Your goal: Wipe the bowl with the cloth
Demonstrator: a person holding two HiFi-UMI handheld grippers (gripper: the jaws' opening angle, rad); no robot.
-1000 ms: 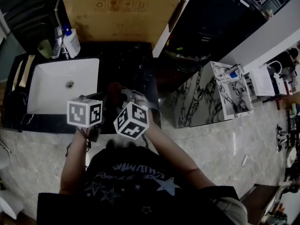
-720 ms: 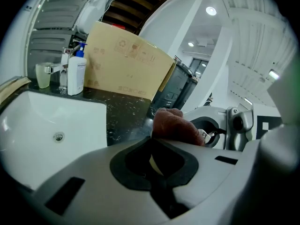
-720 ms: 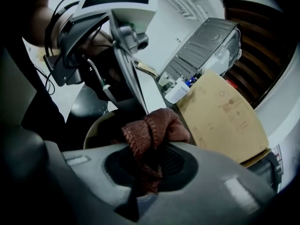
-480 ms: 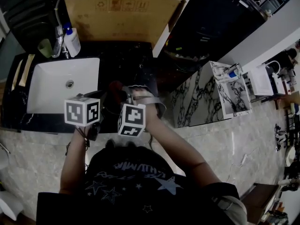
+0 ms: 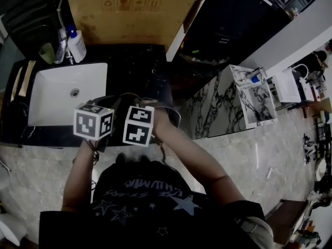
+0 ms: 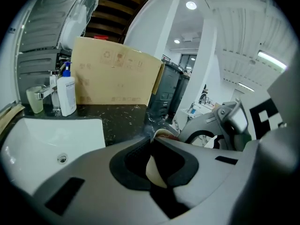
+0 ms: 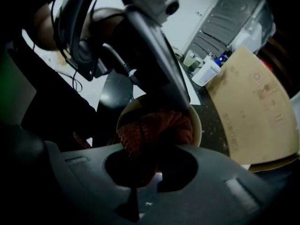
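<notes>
My left gripper (image 6: pixel 153 143) is shut on the rim of a cream bowl (image 6: pixel 156 171), holding it above the black counter (image 5: pixel 140 69). In the right gripper view the bowl's rim (image 7: pixel 197 127) curves around a rust-red knitted cloth (image 7: pixel 154 130). My right gripper (image 7: pixel 151 150) is shut on that cloth, which is pressed into the bowl's inside. In the head view the two marker cubes, left (image 5: pixel 94 121) and right (image 5: pixel 138 126), sit side by side and hide the bowl and cloth.
A white sink (image 5: pixel 62 95) lies left of the grippers, with a soap bottle (image 5: pixel 78 44), a faucet (image 5: pixel 62 43) and a green cup (image 5: pixel 47 52) behind it. A cardboard box (image 5: pixel 135 9) stands at the back. A marble-patterned unit (image 5: pixel 228 108) is to the right.
The right gripper's cube has turned and moved left, closer to the left cube. The left gripper has hardly shifted.
</notes>
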